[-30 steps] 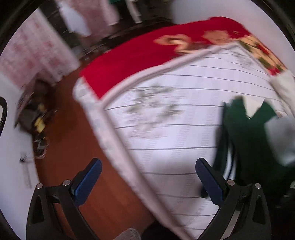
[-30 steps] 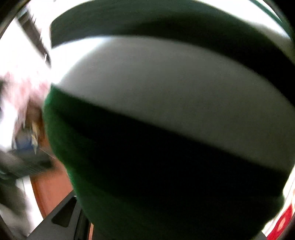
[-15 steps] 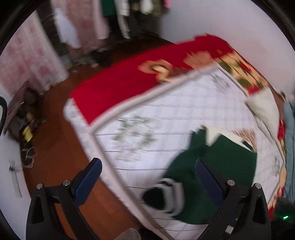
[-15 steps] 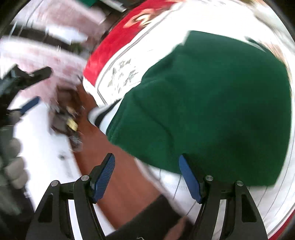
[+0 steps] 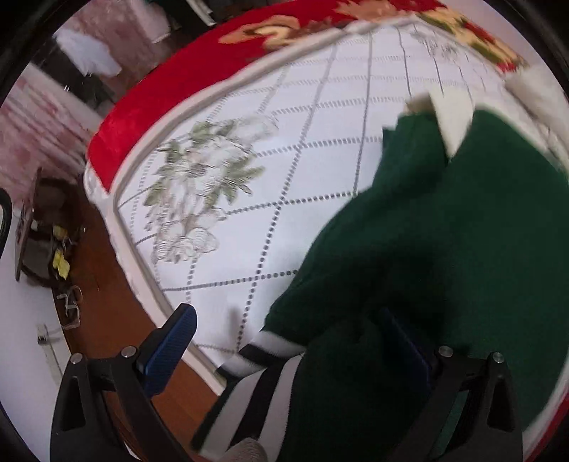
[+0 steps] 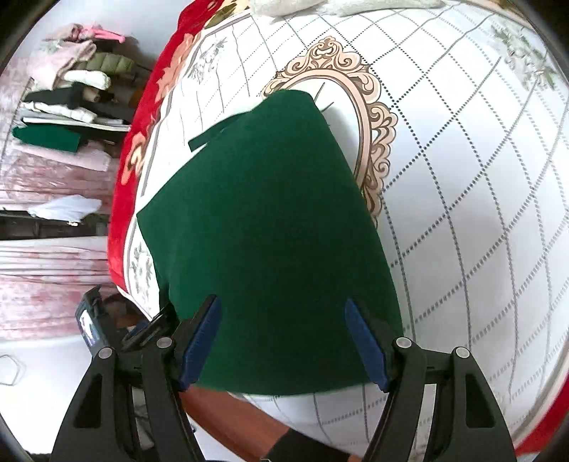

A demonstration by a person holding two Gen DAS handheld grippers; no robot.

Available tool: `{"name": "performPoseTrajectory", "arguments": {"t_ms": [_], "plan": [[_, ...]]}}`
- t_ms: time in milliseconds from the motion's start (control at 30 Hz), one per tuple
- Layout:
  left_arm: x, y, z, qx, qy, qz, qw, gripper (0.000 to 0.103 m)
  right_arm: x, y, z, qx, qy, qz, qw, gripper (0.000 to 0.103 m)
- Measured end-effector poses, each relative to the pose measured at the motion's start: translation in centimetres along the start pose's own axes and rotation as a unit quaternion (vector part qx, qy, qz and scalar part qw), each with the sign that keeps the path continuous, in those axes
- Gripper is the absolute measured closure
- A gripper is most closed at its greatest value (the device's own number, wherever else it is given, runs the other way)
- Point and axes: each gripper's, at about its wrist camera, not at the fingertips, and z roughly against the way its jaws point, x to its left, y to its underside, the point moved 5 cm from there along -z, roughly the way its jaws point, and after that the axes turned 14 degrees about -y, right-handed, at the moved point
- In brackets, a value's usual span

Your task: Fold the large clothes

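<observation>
A dark green sweater (image 6: pixel 270 227) lies on the white quilted bedspread (image 6: pixel 462 199), folded into a long panel reaching the bed's near edge. In the left wrist view the sweater (image 5: pixel 462 256) is bunched at the right, with a white collar (image 5: pixel 451 117) at its far end and a white and black striped cuff (image 5: pixel 263 355) near the bed edge. My left gripper (image 5: pixel 288 341) is open, with the cuff and sleeve lying between its fingers. My right gripper (image 6: pixel 284 337) is open, its fingers apart over the sweater's near hem.
A red floral blanket (image 5: pixel 199 71) lies under the bedspread. Brown wooden floor (image 5: pixel 103 312) runs beside the bed, with clutter (image 5: pixel 46 245) by the wall. A pile of folded clothes (image 6: pixel 71 103) stands beyond the bed. A white garment (image 6: pixel 341 5) lies at the bed's far side.
The right gripper has let go of the sweater, which now lies flat on the bed. The left gripper has come down close to the cuff and sleeve. Both views have steadied.
</observation>
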Motion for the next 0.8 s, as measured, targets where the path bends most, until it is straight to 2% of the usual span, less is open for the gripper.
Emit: {"name": "performPoseTrajectory", "arguments": {"t_ms": [133, 200, 233, 300, 367, 467, 567, 600, 633, 667, 700, 800], "plan": [[2.5, 1.5, 2.6, 0.007, 0.041, 0.05, 0.9979, 0.0, 0.4, 0.7, -5.2, -0.003, -0.014, 0.014, 1.0, 0.029], [3.6, 3.3, 3.0, 0.031, 0.067, 0.086, 0.9935, 0.0, -0.9, 0.2, -6.8, 0.008, -0.061, 0.004, 0.998, 0.029], [4.0, 4.5, 3.0, 0.048, 0.08, 0.104, 0.9902, 0.0, -1.8, -0.2, -7.3, 0.012, -0.079, -0.004, 0.997, 0.022], [4.1, 6.3, 2.7, 0.067, 0.096, 0.126, 0.9851, 0.0, -2.6, -0.7, -9.3, 0.035, -0.123, -0.013, 0.992, 0.015], [3.3, 7.6, 2.0, 0.077, 0.102, 0.129, 0.9833, 0.0, -3.6, -1.4, -11.2, 0.062, -0.144, -0.015, 0.987, 0.014], [2.1, 8.6, 1.7, 0.087, 0.117, 0.136, 0.98, 0.0, -3.5, -2.7, -15.3, 0.116, -0.208, -0.015, 0.971, 0.013], [1.3, 8.0, 1.2, 0.08, 0.132, 0.153, 0.976, 0.0, -1.8, -3.9, -17.3, 0.123, -0.218, 0.006, 0.968, 0.014], [1.1, 7.6, 1.0, 0.074, 0.128, 0.158, 0.9762, 0.0, -1.2, -4.2, -17.6, 0.119, -0.217, 0.017, 0.969, 0.026], [0.9, 7.1, 0.7, 0.067, 0.131, 0.163, 0.9756, 0.0, -0.9, -4.5, -17.7, 0.112, -0.226, 0.011, 0.968, 0.049], [0.8, 6.6, 0.4, 0.064, 0.125, 0.169, 0.9755, 0.0, -0.7, -4.7, -17.4, 0.104, -0.239, -0.007, 0.966, 0.058], [0.8, 6.3, 0.3, 0.064, 0.123, 0.173, 0.9751, 0.0, -0.5, -4.6, -17.3, 0.094, -0.249, -0.028, 0.964, 0.065], [1.1, 5.6, -0.2, 0.063, 0.13, 0.194, 0.9704, 0.0, -0.1, -3.2, -16.1, 0.068, -0.246, -0.07, 0.964, 0.069]]}}
